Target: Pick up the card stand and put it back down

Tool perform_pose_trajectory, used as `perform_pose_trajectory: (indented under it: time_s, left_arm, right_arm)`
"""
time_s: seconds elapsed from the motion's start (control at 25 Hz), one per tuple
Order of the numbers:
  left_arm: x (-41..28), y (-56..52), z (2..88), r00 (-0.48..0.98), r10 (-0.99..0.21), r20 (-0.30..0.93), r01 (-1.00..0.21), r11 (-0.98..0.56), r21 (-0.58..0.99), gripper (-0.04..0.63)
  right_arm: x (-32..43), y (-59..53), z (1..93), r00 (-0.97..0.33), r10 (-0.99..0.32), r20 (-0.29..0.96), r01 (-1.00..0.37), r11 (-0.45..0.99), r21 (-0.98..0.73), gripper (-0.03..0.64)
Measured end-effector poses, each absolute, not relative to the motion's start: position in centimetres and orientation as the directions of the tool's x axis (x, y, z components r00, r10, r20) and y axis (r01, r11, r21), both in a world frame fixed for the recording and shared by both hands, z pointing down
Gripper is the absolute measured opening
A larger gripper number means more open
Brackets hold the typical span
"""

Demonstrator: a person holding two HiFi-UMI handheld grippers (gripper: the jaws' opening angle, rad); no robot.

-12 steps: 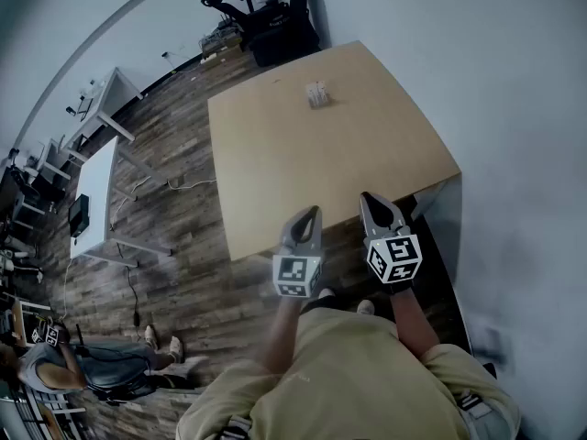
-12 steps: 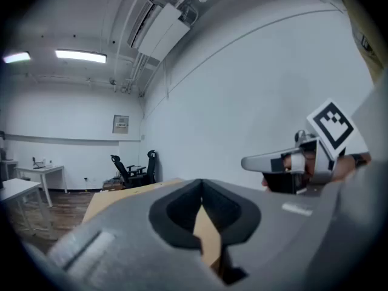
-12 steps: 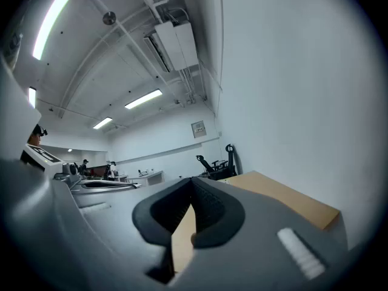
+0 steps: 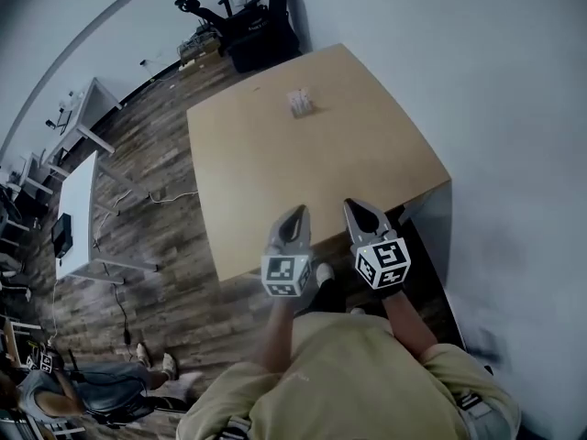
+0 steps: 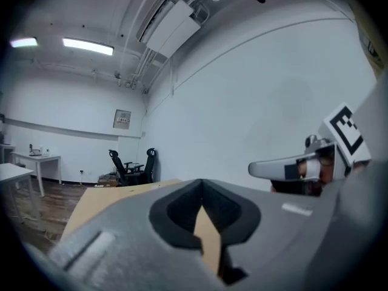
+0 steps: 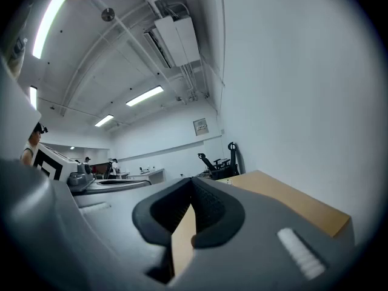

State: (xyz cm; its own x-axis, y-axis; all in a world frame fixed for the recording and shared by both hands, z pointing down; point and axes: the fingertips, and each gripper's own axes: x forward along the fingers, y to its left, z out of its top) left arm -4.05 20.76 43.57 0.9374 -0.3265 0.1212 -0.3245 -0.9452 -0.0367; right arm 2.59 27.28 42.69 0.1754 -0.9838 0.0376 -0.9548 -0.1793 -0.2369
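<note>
An office: white desks [image 4: 78, 214], black swivel chairs [image 4: 240, 18], wood-plank floor [image 4: 170, 236].

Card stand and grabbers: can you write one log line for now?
stage: not started | card stand: untouched, far side of table | left gripper: shut, empty, near edge | right gripper: shut, empty, near edge

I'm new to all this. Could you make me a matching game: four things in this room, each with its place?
1 card stand
2 left gripper
3 black office chairs
4 white desk

A at the wooden table's near edge
B far corner of the room
C far part of the tabletop
D left of the table, apart from it

Pairs: 1-C, 2-A, 3-B, 4-D
</note>
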Motion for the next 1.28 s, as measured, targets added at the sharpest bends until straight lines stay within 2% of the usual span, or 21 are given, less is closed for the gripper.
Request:
perform_pose_trajectory:
  time_s: [0.44,0.6,0.88,1.08,1.2,1.28]
  left_arm:
    - [0.4,8.2,40.7,0.957,-0.290,0.035,-0.290,-0.957,0.023,0.002]
    - [-0.2,3.3,41.7,0.956,-0.291,0.042,-0.293,-0.955,0.054,0.002]
    - [0.3,-2.5,45.2,0.958,-0.269,0.095,-0.276,-0.959,0.062,0.002]
    - [2.1,-4.5,48.9,0.975,-0.174,0.139,-0.191,-0.975,0.116,0.000]
    - [3.2,-6.5,50.3,0.973,-0.155,0.169,-0.179,-0.975,0.135,0.000]
    - [4.1,-8.3,51.6,0.967,-0.160,0.197,-0.188,-0.973,0.132,0.000]
  right_arm:
    - [7.7,13.6,39.5,0.196,-0.980,0.047,-0.971,-0.200,-0.134,0.003]
    - [7.0,7.9,40.7,0.135,-0.985,0.106,-0.979,-0.149,-0.141,0.003]
    - [5.8,2.4,44.1,0.089,-0.980,0.178,-0.974,-0.123,-0.189,0.003]
    - [7.3,0.8,47.4,0.053,-0.960,0.275,-0.996,-0.070,-0.053,0.003]
    - [8.6,0.1,49.4,-0.011,-0.952,0.307,-0.999,0.022,0.033,0.003]
    - [10.6,-0.6,50.9,-0.011,-0.949,0.314,-1.000,0.020,0.023,0.002]
